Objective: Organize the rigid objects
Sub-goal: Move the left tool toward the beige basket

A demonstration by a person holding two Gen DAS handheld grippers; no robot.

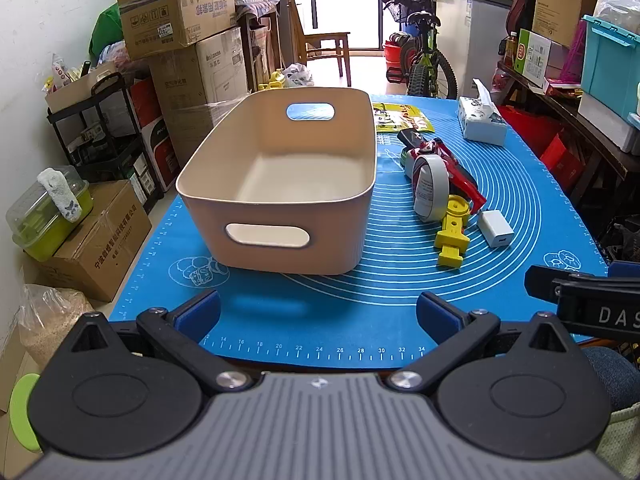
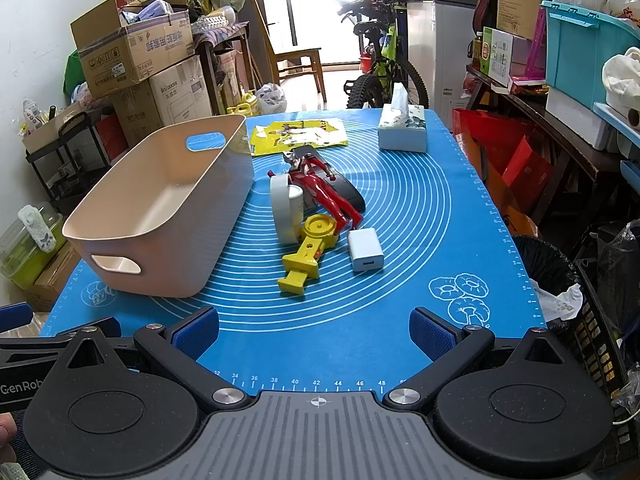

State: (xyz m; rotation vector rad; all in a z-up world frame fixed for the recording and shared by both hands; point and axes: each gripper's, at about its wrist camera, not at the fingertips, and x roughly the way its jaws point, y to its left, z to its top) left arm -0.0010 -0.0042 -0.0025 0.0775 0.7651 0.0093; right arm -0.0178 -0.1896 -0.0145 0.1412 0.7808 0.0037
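**Empty bin, waiting pile: both grippers poised at the mat's near edge**

Left wrist view: the left gripper (image 1: 318,314) hangs over the near edge of the blue mat (image 1: 400,292), jaws spread wide with nothing between them. The beige bin (image 1: 280,240) sits straight ahead, empty. To its right lies the pile to sort: a tape roll (image 1: 430,182), a red figure (image 1: 460,170), a yellow toy (image 1: 454,236) and a white charger (image 1: 495,228).

Right wrist view: the right gripper (image 2: 314,334) also stands fully spread and empty, facing the pile. The charger (image 2: 365,254) and yellow toy (image 2: 306,258) lie nearest, just beside each other. A sound first pick is probably the charger: it lies clear of the tangle, so jaws can straddle its narrow sides without nudging its neighbours, then carry it left to the bin (image 2: 168,240).
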